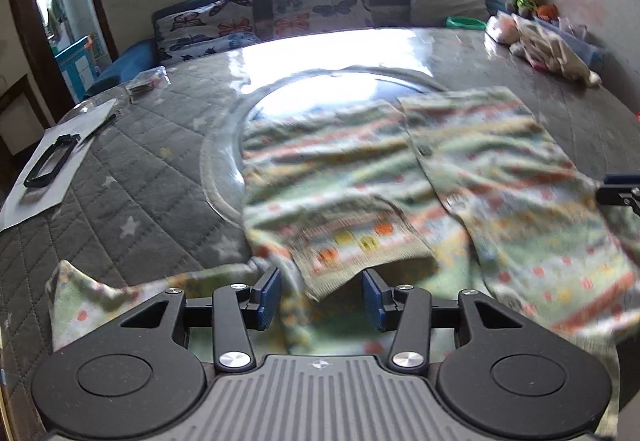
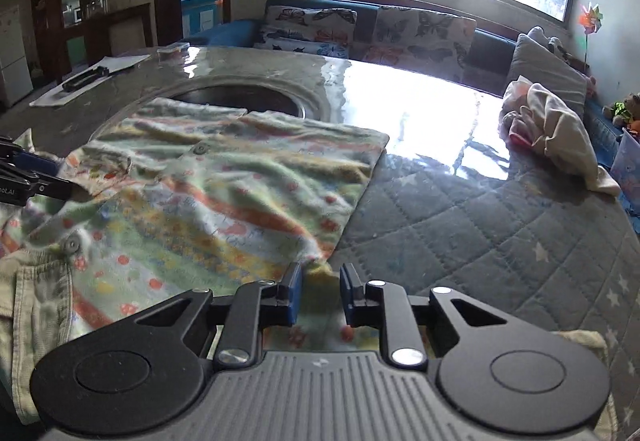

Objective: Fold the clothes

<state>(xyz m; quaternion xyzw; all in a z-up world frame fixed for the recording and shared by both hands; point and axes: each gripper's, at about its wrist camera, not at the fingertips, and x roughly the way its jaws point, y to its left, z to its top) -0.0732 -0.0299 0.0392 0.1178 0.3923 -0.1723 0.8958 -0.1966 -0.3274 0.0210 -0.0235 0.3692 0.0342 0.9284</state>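
Note:
A striped pastel baby garment [image 1: 460,177] with buttons lies spread on the table; it also shows in the right wrist view [image 2: 224,193]. My left gripper [image 1: 322,297] is open, its jaws on either side of a folded-over sleeve cuff [image 1: 352,245] near the garment's near edge. My right gripper [image 2: 320,293] is open, its jaws astride the garment's near right corner [image 2: 316,267]. The right gripper's tip shows at the edge of the left wrist view [image 1: 620,191], and the left gripper shows at the left edge of the right wrist view [image 2: 28,177].
The table [image 2: 480,225] has a grey quilted star cover under glossy plastic, with a round recess [image 1: 316,97] in the middle. A heap of pale clothes [image 2: 556,125] lies at the far right. Papers with a black frame [image 1: 52,161] lie far left. A sofa with butterfly cushions [image 1: 320,1] stands behind.

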